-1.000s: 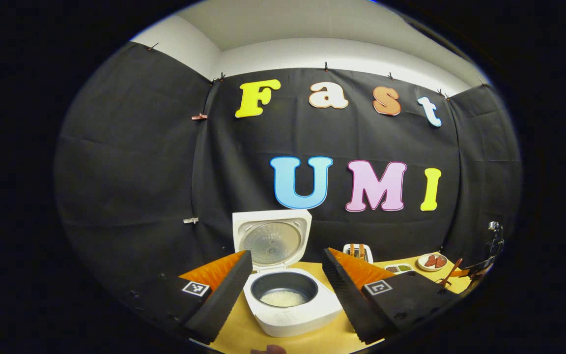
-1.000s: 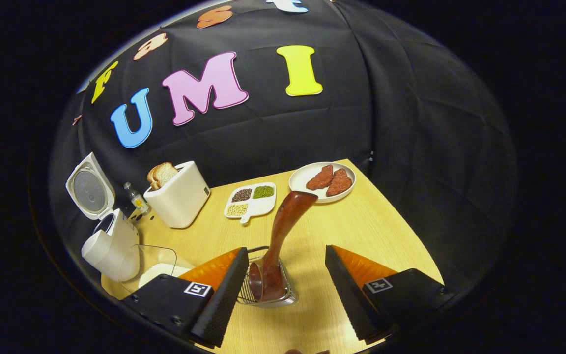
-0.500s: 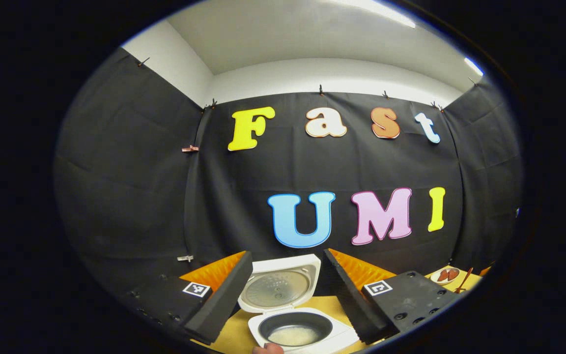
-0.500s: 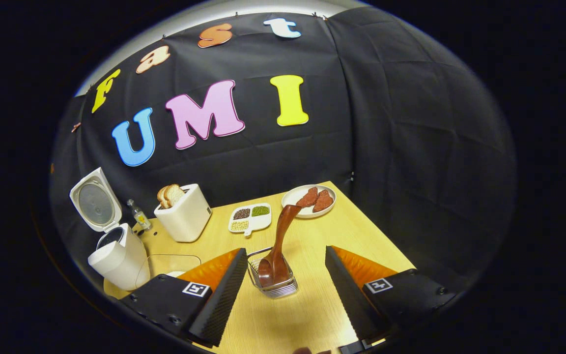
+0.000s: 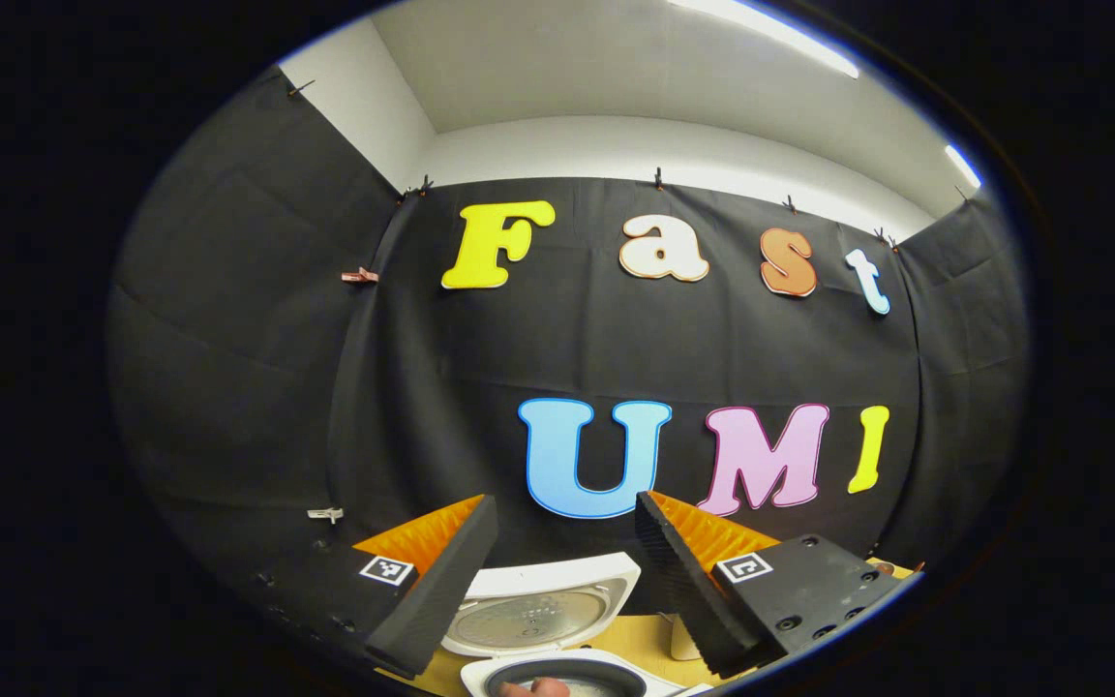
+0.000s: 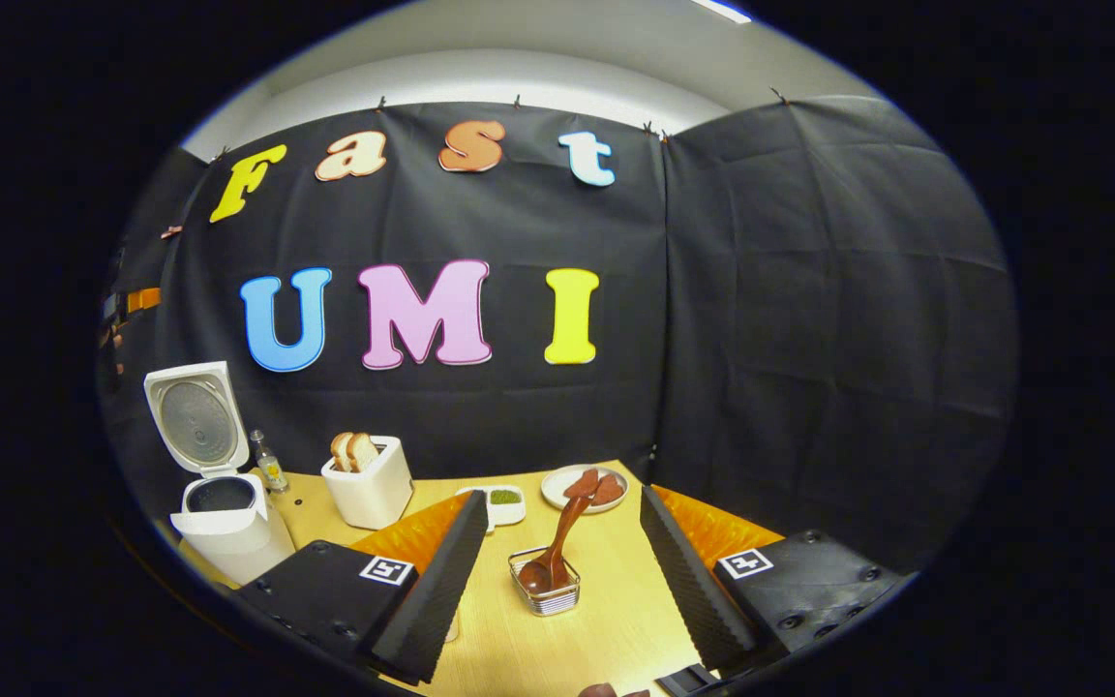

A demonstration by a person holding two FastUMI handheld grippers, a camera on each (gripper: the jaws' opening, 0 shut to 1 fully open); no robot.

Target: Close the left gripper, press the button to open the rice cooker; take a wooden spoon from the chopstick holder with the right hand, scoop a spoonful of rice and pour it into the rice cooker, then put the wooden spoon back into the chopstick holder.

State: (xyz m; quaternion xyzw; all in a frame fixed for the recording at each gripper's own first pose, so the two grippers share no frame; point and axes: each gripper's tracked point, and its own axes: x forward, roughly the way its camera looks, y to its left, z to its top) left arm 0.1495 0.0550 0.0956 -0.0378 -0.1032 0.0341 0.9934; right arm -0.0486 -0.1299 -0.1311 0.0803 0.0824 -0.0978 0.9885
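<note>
the rice cooker [image 6: 219, 503] is standing open at the left end of the yellow bench [image 6: 606, 620], its lid [image 6: 197, 421] tipped up and back toward the black wall. in the left gripper view the same lid [image 5: 538, 612] is showing low down, with the rim of the pot just below it; whether there is rice inside is hard to tell from here. the left gripper [image 5: 565, 571] is hanging above the cooker with its jaws wide apart and nothing between them. the right gripper [image 6: 562, 566] is also holding its jaws wide and empty, hovering over the near part of the bench. between its fingers, farther off, the wooden spoon [image 6: 557, 547] is sitting bowl-down in the wire chopstick holder [image 6: 545, 592], its handle leaning up to the right. behind it are lying a plate of meat slices [image 6: 585, 487] and a small divided dish [image 6: 499, 503], and a toaster [image 6: 369, 484] with bread is standing right of the cooker, a little bottle [image 6: 270, 469] between the two.
</note>
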